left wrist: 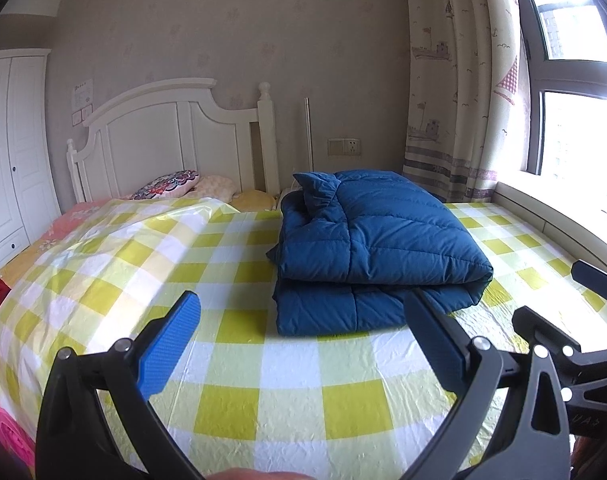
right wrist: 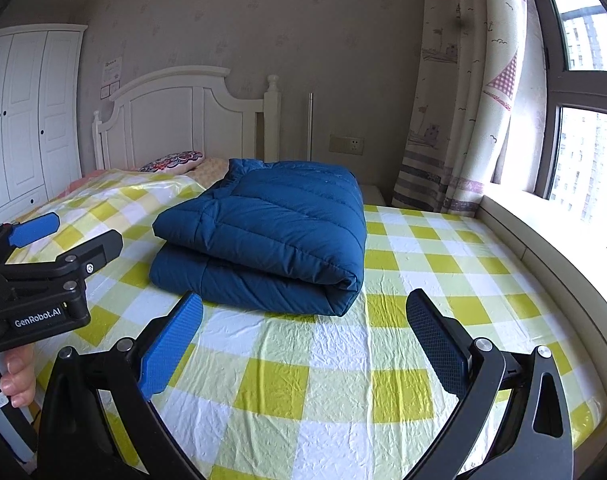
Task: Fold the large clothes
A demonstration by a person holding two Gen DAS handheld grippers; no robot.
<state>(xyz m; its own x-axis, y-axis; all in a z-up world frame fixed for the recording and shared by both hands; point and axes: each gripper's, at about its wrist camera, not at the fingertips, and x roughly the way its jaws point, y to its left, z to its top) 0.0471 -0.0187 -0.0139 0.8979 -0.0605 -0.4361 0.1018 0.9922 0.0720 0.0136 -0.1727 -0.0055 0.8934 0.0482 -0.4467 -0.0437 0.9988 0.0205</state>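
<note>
Blue quilted coat (left wrist: 367, 248), folded in 2 layers

The blue down coat (right wrist: 271, 236) ahead of me is matt quilted cloth, puffy and softly creased. The checked sheet (right wrist: 343, 380) over the bed looks like thin plastic, glossy and crinkled. My left gripper (left wrist: 299, 344) and right gripper (right wrist: 303, 344) are matt black plastic with finely textured rubbery pads (right wrist: 171, 344). The headboard (left wrist: 163, 136) is smooth white-painted wood.
</note>
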